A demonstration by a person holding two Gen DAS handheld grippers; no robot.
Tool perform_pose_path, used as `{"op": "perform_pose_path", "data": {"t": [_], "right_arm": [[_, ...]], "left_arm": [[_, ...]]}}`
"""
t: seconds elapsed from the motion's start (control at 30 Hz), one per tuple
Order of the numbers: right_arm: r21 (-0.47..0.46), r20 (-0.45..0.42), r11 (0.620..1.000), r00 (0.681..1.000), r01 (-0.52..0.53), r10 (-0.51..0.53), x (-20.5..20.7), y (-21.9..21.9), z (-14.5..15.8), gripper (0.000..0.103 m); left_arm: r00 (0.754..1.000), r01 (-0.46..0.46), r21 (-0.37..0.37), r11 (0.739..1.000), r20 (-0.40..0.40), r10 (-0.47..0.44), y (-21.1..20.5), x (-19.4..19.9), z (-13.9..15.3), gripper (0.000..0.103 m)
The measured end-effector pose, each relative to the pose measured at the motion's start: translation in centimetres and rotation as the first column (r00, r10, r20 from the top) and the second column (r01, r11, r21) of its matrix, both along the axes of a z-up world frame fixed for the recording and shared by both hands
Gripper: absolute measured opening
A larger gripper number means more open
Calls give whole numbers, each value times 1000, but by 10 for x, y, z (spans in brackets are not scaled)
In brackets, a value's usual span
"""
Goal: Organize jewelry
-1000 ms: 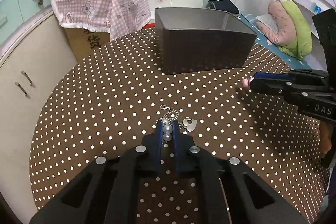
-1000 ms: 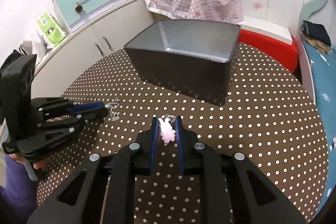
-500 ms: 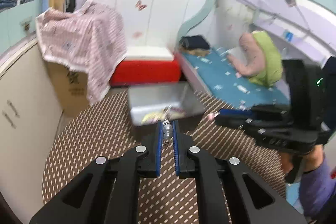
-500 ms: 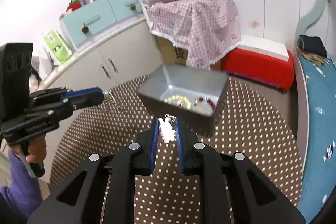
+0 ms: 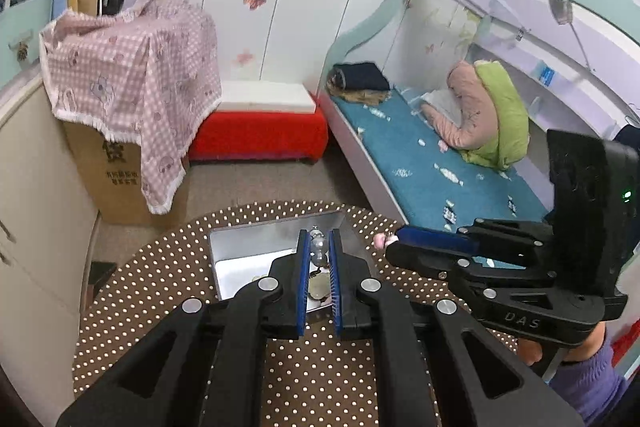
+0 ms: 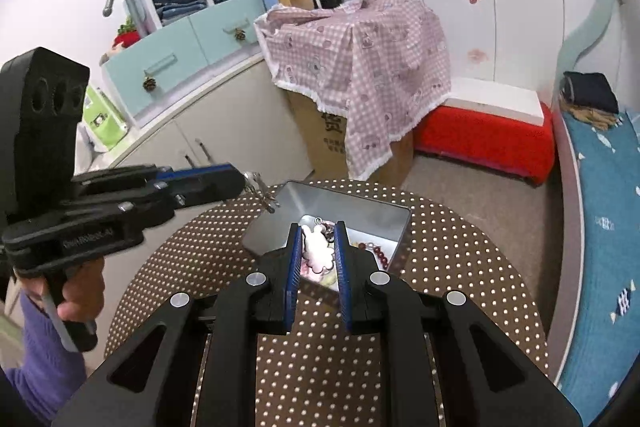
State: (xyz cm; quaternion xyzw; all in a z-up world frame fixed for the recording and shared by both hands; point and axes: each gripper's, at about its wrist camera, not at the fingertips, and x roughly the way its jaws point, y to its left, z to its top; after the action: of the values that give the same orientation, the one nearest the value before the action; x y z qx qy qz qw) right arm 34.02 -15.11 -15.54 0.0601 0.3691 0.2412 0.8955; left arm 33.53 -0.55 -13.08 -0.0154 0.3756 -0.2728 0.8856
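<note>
Pale pink, lobed, glossy charm (image 6: 316, 250)

Both grippers hang above the metal tin (image 6: 362, 205), tilted downward. The left gripper (image 5: 319, 247) has its jaws clamped on a pearl charm (image 5: 318, 251); the right gripper (image 6: 317, 241) pinches a pink charm (image 6: 317, 247). Each handle is gripped by 1 purple-sleeved hand (image 6: 82, 287).

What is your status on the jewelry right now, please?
Left gripper shut on pearl chain. Right gripper shut on pink charm. Both above grey box, jewelry already inside. Nothing in the way.
</note>
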Motion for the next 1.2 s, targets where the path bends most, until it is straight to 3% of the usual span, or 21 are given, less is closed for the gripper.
{"op": "perform_pose_path", "data": {"t": [0.27, 0.53, 0.63, 1.0, 1.07, 1.2], "right_arm": [[-8, -70, 1000, 997, -10, 9, 22, 8, -33, 17], [-12, -106, 1000, 994, -5, 4, 28, 11, -52, 17], [-10, -107, 1000, 994, -4, 2, 28, 11, -53, 17], [4, -115, 1000, 993, -2, 3, 28, 10, -51, 17], [5, -111, 1000, 994, 5, -4, 26, 10, -50, 19], [5, -98, 1000, 995, 20, -19, 19, 8, -42, 19]], "left_arm": [[994, -26, 44, 999, -100, 31, -9, 21, -42, 8], [990, -46, 53, 998, -134, 53, -5, 23, -57, 10], [989, -68, 51, 996, -128, 74, -2, 21, -55, 40], [992, -78, 60, 995, -99, 83, 1, 10, -46, 43], [991, -92, 63, 994, -88, 98, 2, 7, -44, 52], [992, -109, 63, 992, -59, 113, 6, 0, -37, 61]]}}
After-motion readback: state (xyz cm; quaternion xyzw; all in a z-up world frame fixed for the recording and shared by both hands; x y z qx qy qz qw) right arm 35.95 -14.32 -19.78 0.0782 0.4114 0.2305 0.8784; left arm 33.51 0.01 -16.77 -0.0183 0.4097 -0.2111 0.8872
